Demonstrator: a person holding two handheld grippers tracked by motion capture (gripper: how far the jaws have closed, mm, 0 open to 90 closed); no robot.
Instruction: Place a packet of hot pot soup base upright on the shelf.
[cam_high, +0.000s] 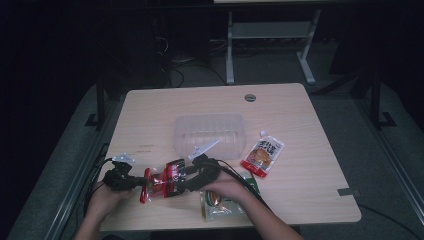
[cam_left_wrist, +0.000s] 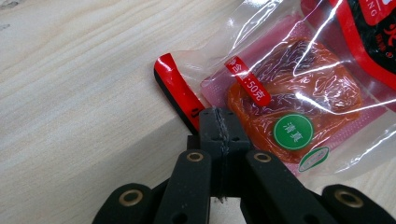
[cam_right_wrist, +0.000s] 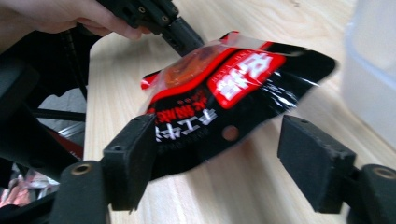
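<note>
1. The fingers (cam_left_wrist: 219, 135) of the left gripper (cam_high: 131, 183) are pressed together on the edge of a red and black snack packet (cam_high: 161, 181), pinching its clear sealed corner.
2. The fingers (cam_right_wrist: 133, 158) of the right gripper (cam_right_wrist: 224, 163) stand spread, one on each side of the packet's other end. The left one is at the packet's edge; the right one is clear of it.
3. The packet hangs between the two grippers, just above the wooden table (cam_high: 310, 150), near its front left part.
4. A clear plastic box (cam_high: 210, 131) sits near the middle of the table, just behind the right gripper.
5. A white and orange pouch (cam_high: 263, 155) lies to the right of the box.
6. A green-edged packet (cam_high: 220, 204) lies under the right hand (cam_high: 227, 186).
</note>
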